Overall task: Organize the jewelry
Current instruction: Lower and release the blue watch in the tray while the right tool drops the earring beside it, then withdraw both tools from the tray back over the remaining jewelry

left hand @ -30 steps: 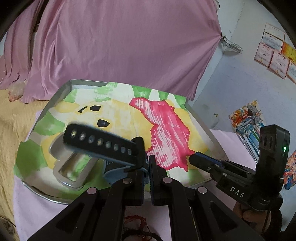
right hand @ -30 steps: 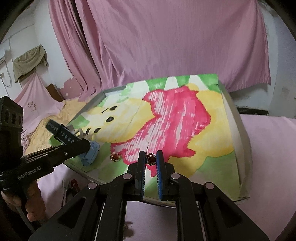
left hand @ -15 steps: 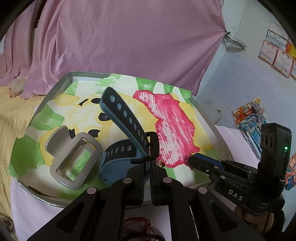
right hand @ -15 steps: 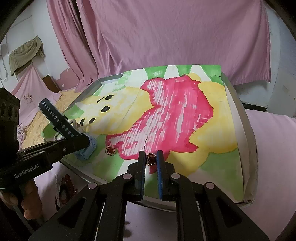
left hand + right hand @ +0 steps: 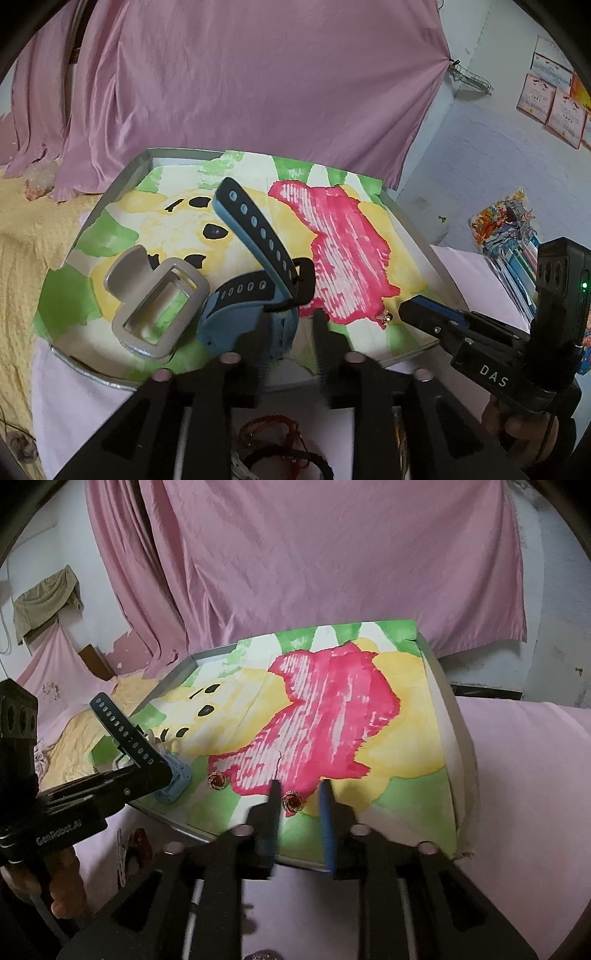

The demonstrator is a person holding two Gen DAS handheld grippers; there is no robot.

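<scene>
I see a metal tray [image 5: 413, 236], lined with a painted sheet [image 5: 369, 709], resting on a bed covered in pink cloth [image 5: 524, 760]. Inside the tray, at its near left corner, lies a grey buckle [image 5: 159, 299]; touching that buckle's right side is a blue watch [image 5: 236, 314], one strap raised. My left tongs [image 5: 291, 325] stand parted at the watch, gripping nothing. Near the tray's front rim lie two red earrings [image 5: 218, 780]; one [image 5: 292, 800] sits between the spread fingers of my right tongs [image 5: 300, 801], untouched. Red cords [image 5: 273, 435] lie outside the tray, below its front rim.
</scene>
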